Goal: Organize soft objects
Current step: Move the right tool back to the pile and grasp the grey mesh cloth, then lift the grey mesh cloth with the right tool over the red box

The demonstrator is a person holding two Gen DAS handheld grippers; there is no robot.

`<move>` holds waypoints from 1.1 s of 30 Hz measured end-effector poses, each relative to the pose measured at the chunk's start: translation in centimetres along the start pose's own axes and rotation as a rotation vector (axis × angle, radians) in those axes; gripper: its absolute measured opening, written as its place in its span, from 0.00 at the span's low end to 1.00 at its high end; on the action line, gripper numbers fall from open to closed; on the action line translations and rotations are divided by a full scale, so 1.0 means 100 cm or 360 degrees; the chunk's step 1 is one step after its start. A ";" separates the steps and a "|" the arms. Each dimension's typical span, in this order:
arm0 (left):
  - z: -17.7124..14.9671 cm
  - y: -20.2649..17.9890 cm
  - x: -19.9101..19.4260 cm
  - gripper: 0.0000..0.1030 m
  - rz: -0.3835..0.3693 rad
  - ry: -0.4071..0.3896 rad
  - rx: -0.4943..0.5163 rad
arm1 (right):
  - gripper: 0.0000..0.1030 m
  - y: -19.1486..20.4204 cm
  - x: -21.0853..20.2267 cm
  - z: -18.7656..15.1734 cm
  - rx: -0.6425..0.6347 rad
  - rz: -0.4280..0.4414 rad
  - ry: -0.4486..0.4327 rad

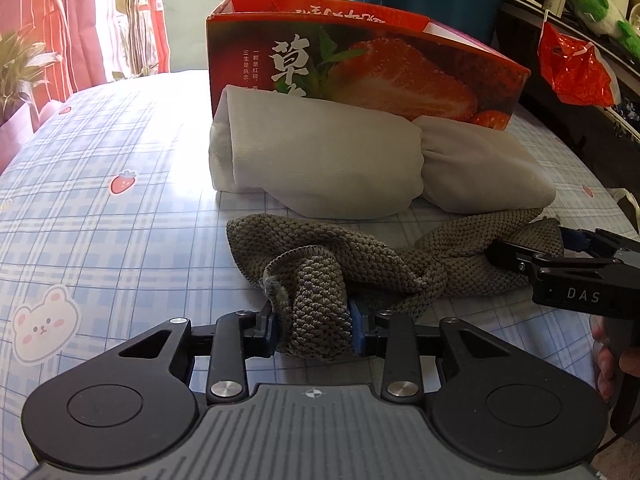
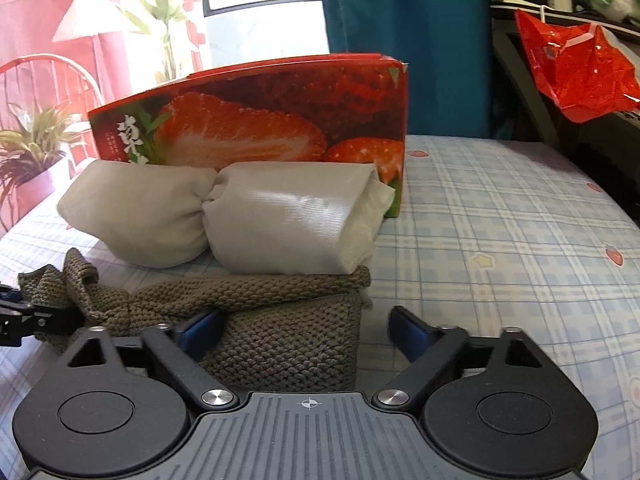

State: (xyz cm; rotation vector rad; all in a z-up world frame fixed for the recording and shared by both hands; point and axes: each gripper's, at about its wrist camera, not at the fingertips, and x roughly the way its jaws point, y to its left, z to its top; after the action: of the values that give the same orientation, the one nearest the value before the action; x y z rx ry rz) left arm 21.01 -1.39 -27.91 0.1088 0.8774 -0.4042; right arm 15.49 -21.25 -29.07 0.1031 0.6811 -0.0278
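Observation:
An olive knitted cloth (image 1: 360,264) lies crumpled on the checked bedsheet (image 1: 120,200). My left gripper (image 1: 314,330) is shut on a bunched end of it. My right gripper (image 2: 308,326) is open, with its jaws wide; the cloth's other folded end (image 2: 288,344) lies between them against the left finger (image 2: 200,328). In the left wrist view the right gripper (image 1: 520,252) sits at the cloth's far right end. A rolled beige cloth bundle (image 1: 320,160) lies behind the knit, in front of a red strawberry box (image 1: 360,64); both also show in the right wrist view, the bundle (image 2: 224,216) and the box (image 2: 260,120).
A red plastic bag (image 2: 576,72) hangs from dark shelving at the right. A teal curtain (image 2: 400,20) stands behind the box. A potted plant (image 2: 28,152) and red chair are at the left beyond the bed edge.

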 end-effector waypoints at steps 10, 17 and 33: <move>-0.002 0.003 0.000 0.35 -0.0020 -0.0012 -0.0008 | 0.52 0.011 -0.002 -0.001 -0.0119 0.0068 0.0016; -0.002 0.002 -0.001 0.35 -0.0025 -0.0016 -0.0012 | 0.32 0.017 -0.011 -0.005 -0.0144 0.0119 0.0034; 0.001 0.004 0.000 0.36 -0.0041 0.0005 -0.0027 | 0.21 0.026 -0.017 -0.001 -0.0148 0.0220 0.0166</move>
State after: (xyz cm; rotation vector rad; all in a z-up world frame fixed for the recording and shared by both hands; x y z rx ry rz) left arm 21.21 -1.09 -27.90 0.0828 0.8860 -0.4208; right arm 14.24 -18.62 -27.88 0.0624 0.7772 0.1425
